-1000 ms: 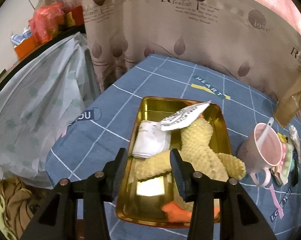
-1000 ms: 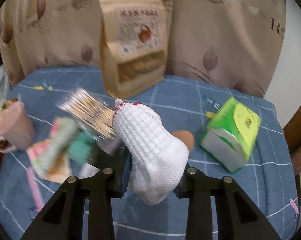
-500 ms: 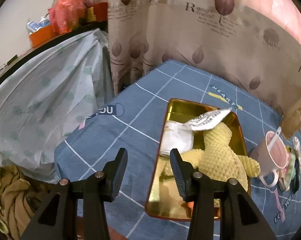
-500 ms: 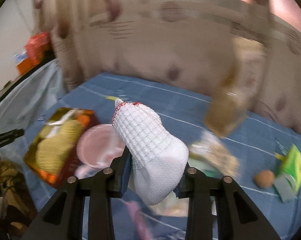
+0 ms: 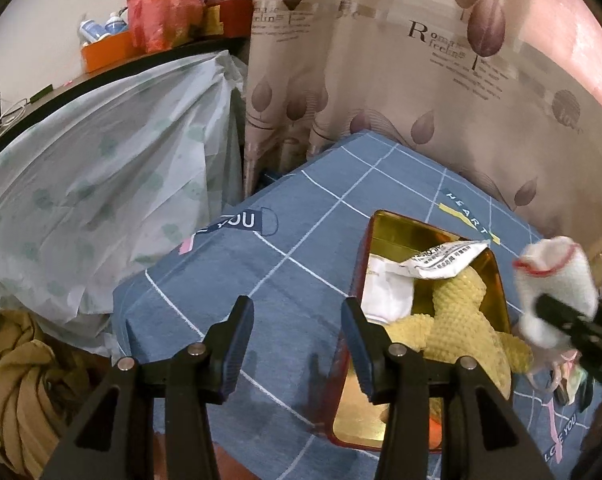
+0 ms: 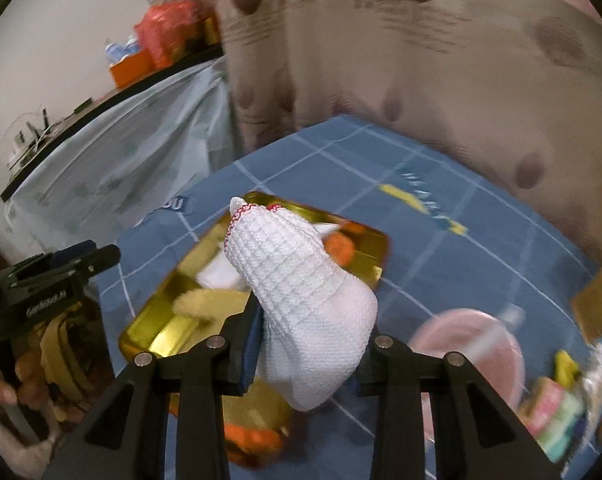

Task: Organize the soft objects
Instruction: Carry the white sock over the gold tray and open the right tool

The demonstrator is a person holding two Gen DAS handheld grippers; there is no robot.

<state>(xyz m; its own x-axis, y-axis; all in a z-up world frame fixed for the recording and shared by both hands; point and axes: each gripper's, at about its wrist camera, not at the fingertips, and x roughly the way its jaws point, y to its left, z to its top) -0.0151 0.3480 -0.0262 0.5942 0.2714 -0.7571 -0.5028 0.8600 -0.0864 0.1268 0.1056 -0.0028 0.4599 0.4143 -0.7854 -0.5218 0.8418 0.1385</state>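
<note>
The right hand-held gripper (image 6: 307, 354) is clamping a white knitted sock (image 6: 301, 288), its red-trimmed cuff pointing forward and up beyond the fingertips, and is hanging above the near end of the gold tray (image 6: 161, 320) on the blue checked worktop (image 6: 441, 248). Inside the tray, ahead of and below this hand-held gripper, a yellow plush toy (image 5: 457, 320), a white folded cloth (image 5: 385, 292) and a printed white packet (image 5: 441, 258) are lying together, filling most of its floor. The left hand-held gripper (image 5: 297, 336) is holding nothing, its jaws standing apart, and is hovering over bare blue cloth just left of the tray's long red-rimmed edge. Forward and left of it the worktop is running open to its corner, where the cloth drops off beside a plastic-covered piece of furniture (image 5: 101, 184). To the right of the right hand-held gripper a pink mug (image 6: 473, 344) is sitting near the tray, blurred.
</note>
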